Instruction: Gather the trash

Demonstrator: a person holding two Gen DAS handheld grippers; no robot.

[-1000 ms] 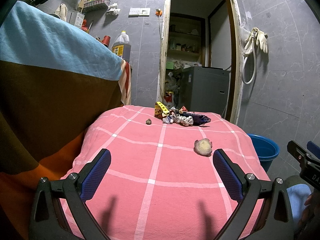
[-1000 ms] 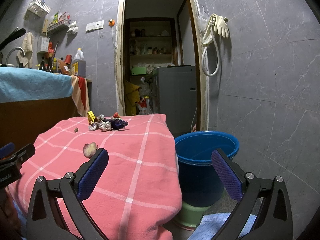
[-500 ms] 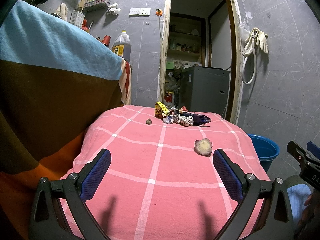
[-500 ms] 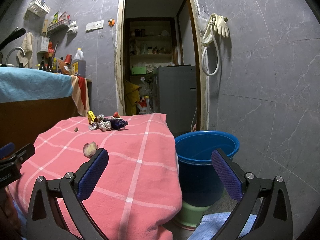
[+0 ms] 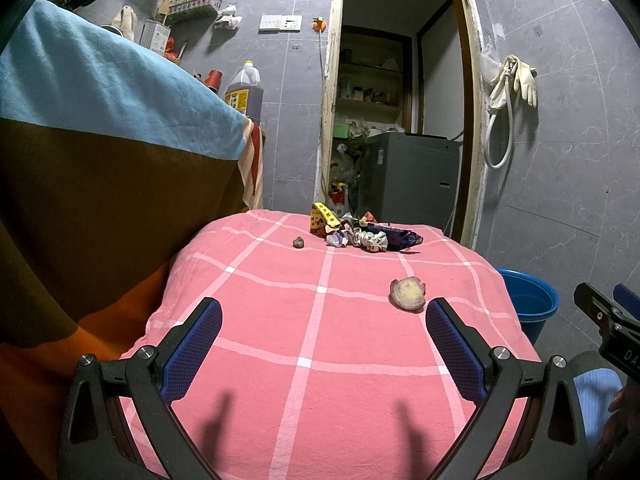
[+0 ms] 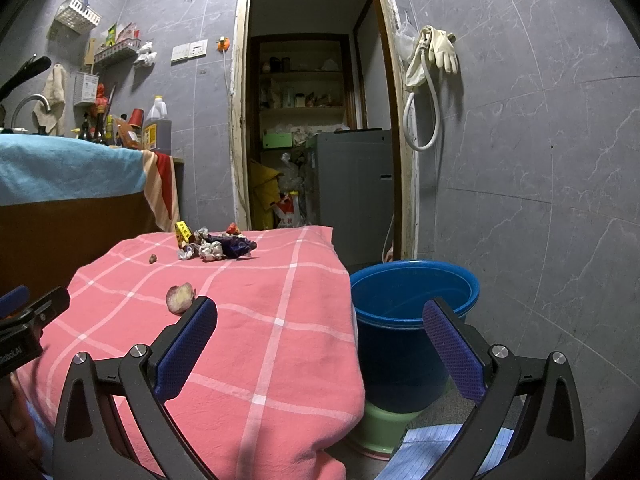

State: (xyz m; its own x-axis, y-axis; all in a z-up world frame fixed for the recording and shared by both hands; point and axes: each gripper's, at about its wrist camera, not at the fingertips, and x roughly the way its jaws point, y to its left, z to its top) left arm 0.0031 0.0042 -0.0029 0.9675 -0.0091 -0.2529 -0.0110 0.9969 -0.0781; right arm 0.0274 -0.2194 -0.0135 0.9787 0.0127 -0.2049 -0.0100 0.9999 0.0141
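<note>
With both the left claw [image 5: 323, 354] and right claw [image 6: 320, 354] spread and empty, I judge the peel [image 5: 407, 293] light and soft, best pinched across its rim.

A pale, pinkish peel scrap [image 5: 407, 293] lies alone on the pink checked cloth [image 5: 320, 340], near its right side. Crumpled wrappers [image 5: 362, 234], yellow, white and purple, sit heaped at the far edge, a small brown lump [image 5: 298, 242] just left of them. A blue bucket [image 6: 414, 308] stands upright beside the cloth
</note>
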